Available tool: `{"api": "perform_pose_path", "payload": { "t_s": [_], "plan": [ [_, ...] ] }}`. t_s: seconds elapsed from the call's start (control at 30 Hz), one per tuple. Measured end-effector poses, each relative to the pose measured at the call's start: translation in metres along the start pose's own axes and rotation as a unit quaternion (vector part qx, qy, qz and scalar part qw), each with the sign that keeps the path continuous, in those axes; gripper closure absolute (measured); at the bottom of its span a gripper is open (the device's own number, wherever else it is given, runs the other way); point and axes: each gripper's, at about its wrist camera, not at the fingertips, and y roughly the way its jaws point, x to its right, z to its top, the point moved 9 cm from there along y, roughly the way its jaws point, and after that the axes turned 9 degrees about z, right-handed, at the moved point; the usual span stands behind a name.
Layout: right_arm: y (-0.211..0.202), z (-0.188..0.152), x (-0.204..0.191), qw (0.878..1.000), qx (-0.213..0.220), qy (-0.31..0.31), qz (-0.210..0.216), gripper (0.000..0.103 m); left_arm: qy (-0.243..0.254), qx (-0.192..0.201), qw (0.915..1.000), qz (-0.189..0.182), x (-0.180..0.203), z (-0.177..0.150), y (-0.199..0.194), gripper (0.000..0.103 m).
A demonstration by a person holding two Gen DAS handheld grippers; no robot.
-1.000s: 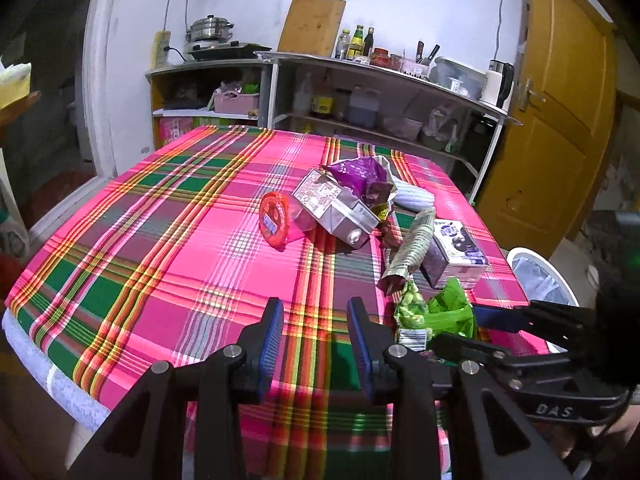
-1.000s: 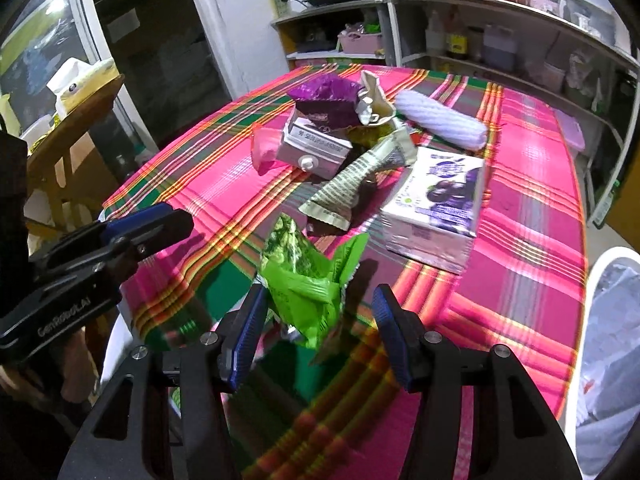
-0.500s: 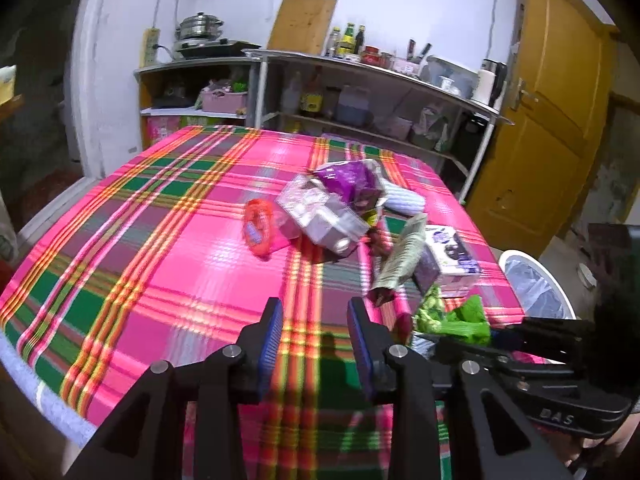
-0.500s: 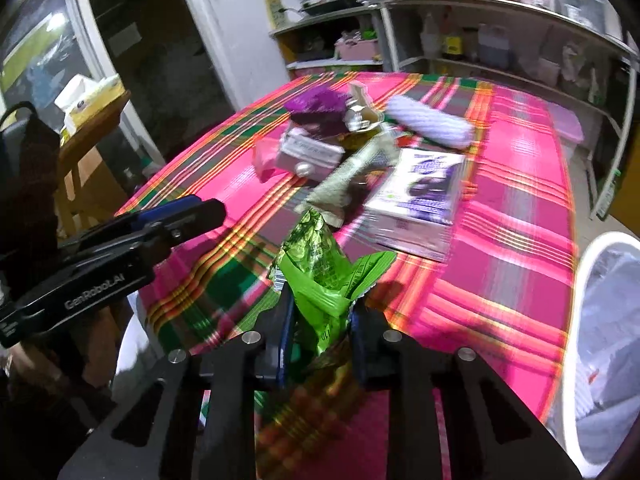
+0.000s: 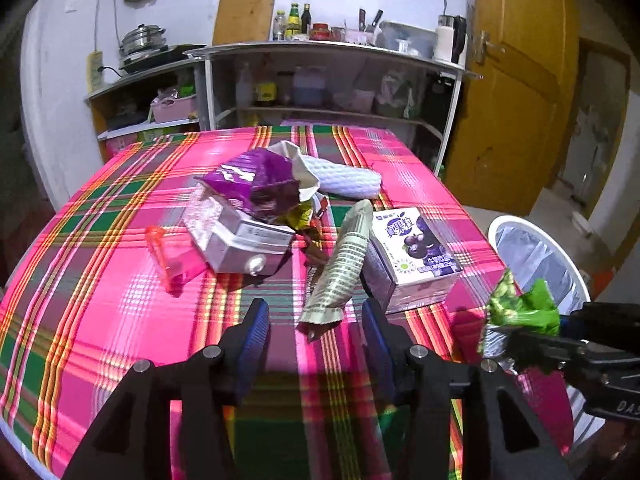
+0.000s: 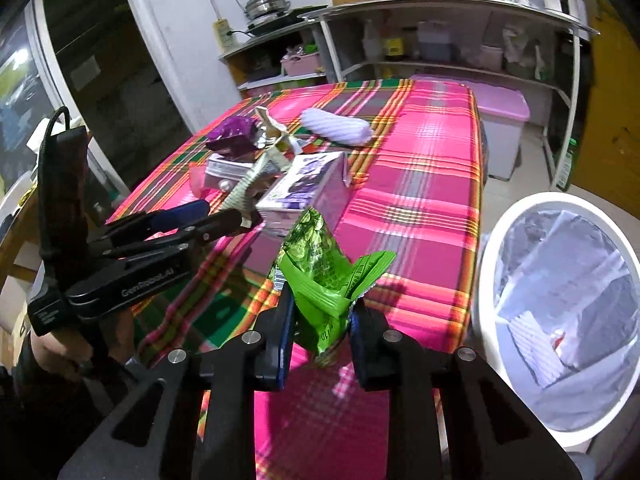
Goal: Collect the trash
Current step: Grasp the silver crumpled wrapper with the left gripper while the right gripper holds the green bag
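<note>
left gripper [image 5: 316, 340] jaws wide, empty, hovering over the plaid tablecloth [image 5: 100, 280], the striped snack sleeve [image 5: 340, 272] just ahead between its fingers, long axis running away from the claw. right gripper [image 6: 320, 332] clamped on the green crinkled wrapper [image 6: 324, 280], wrapper upright, lifted clear of the cloth near the table edge. white bin [image 6: 560, 300] lies to the right and below; right hand is nearer it. versus 1.0 s ago: right jaws were open around the wrapper on the cloth, now shut and raised; left jaws wider.
</note>
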Motion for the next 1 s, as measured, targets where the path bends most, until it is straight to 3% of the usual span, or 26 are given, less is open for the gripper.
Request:
{"api": "perform_pose_path", "payload": {
  "t_s": [0.27, 0.57, 1.0],
  "plan": [
    [-0.003, -0.001, 0.011, 1.000, 0.004, 0.007, -0.003, 0.078, 0.009, 0.001, 0.9999, 0.007, 0.003, 0.005, 0.008, 0.061],
    [-0.007, -0.001, 0.017, 1.000, 0.008, 0.014, -0.009, 0.078, 0.014, 0.001, 0.9998, 0.013, 0.009, 0.010, 0.010, 0.088],
    [-0.020, 0.000, 0.014, 1.000, 0.021, 0.010, -0.013, 0.078, 0.000, 0.013, 0.9997, 0.022, 0.002, 0.010, -0.009, 0.091]
  ]
}}
